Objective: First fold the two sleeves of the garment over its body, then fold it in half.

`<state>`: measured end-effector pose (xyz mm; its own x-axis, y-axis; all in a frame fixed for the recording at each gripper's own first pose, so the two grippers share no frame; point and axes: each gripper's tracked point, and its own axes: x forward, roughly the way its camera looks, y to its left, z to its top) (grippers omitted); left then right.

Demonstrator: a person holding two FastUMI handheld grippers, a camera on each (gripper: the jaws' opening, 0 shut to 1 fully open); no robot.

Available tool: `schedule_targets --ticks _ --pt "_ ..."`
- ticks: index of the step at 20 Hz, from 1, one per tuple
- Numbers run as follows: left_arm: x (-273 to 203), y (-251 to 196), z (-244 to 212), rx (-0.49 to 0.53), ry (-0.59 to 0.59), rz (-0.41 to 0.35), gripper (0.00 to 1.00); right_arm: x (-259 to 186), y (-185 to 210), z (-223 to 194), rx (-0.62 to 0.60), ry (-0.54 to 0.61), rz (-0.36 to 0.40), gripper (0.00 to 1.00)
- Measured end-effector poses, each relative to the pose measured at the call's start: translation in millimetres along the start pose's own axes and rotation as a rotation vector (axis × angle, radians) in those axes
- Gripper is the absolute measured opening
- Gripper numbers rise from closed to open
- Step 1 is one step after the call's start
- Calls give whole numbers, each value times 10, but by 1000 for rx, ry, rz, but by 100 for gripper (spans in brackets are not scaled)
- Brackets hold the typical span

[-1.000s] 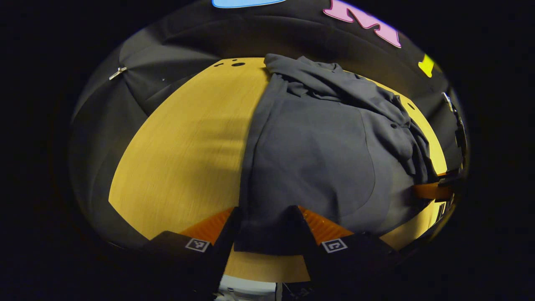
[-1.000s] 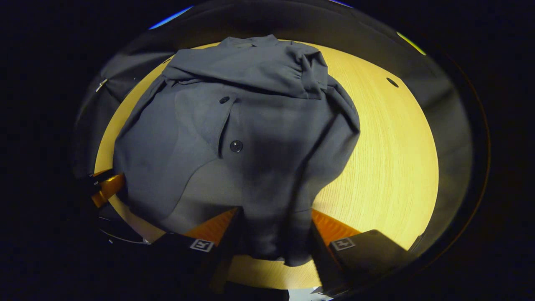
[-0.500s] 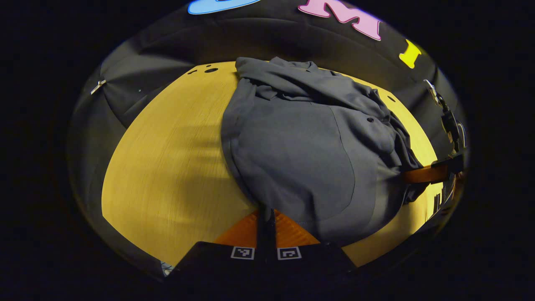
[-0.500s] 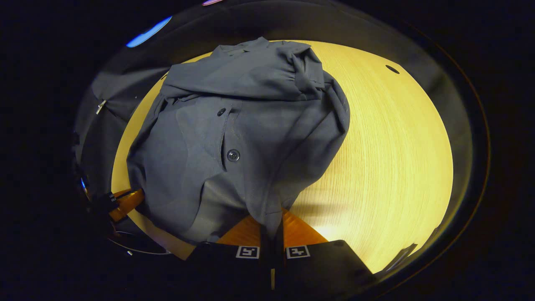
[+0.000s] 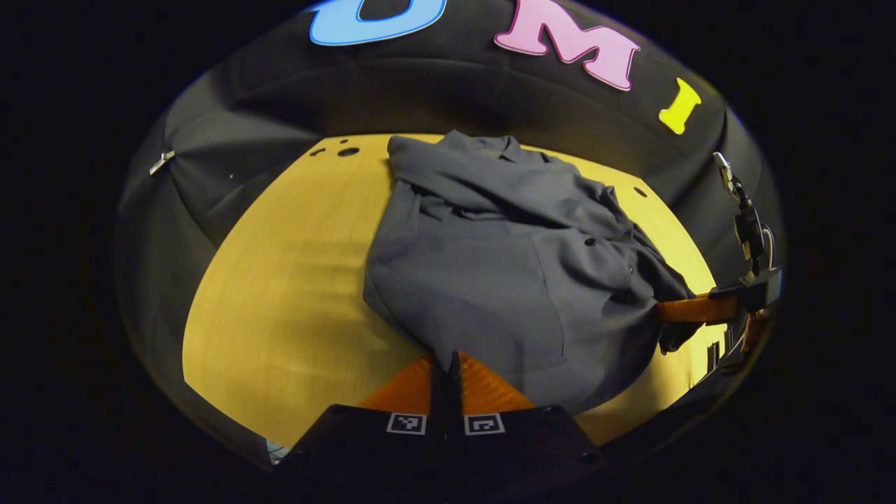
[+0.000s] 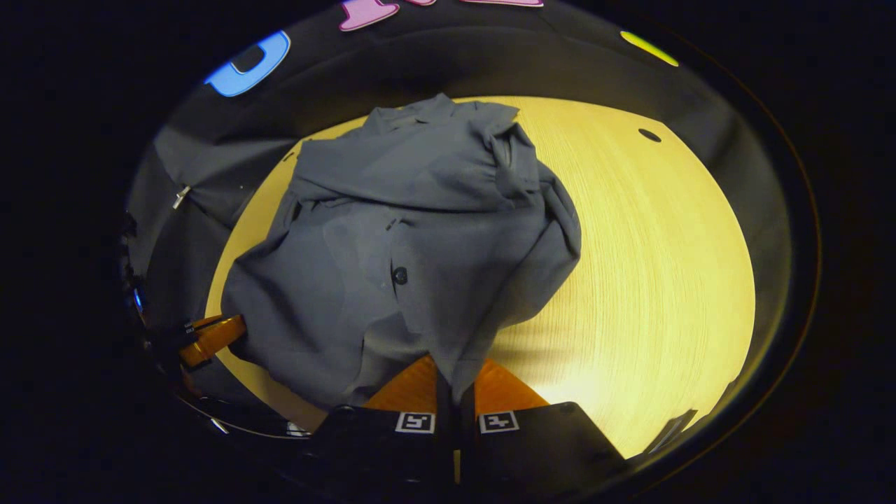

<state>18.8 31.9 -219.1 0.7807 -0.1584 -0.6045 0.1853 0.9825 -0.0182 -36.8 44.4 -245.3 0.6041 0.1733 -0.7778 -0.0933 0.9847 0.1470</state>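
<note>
A dark grey buttoned shirt (image 5: 504,266) lies on the yellow wooden table (image 5: 280,280), its sleeves bunched across its upper body. In the left gripper view my left gripper (image 5: 446,360) is shut on the shirt's near hem corner, which is raised off the table. The right gripper view shows the same shirt (image 6: 420,238) with my right gripper (image 6: 455,381) shut on the other hem corner, also lifted. The right gripper's orange finger (image 5: 689,309) shows far right in the left gripper view. The left gripper's orange finger (image 6: 210,337) shows at left in the right gripper view.
The table (image 6: 644,280) has bare wood to the right of the shirt in the right gripper view, and to its left in the left gripper view. Small dark holes (image 5: 346,151) mark the far table edge. Black cloth walls close the booth behind.
Both grippers went from open around the hem to shut on it, then rose and drew the hem up off the table, so the lower shirt now bulges upward.
</note>
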Motion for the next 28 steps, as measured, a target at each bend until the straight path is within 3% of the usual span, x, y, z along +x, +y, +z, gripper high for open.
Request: schedule_targets --ticks 5,17,28 --pt "-95 -36 466 -38 -84 -22 6 -91 39 337 -11 -84 5 8" --pt "-91 174 1528 -16 -269 9 5 -148 115 1397 -22 -248 22 8" --pt "491 267 2578 -9 -369 -3 5 205 112 2332 -105 -345 2 8"
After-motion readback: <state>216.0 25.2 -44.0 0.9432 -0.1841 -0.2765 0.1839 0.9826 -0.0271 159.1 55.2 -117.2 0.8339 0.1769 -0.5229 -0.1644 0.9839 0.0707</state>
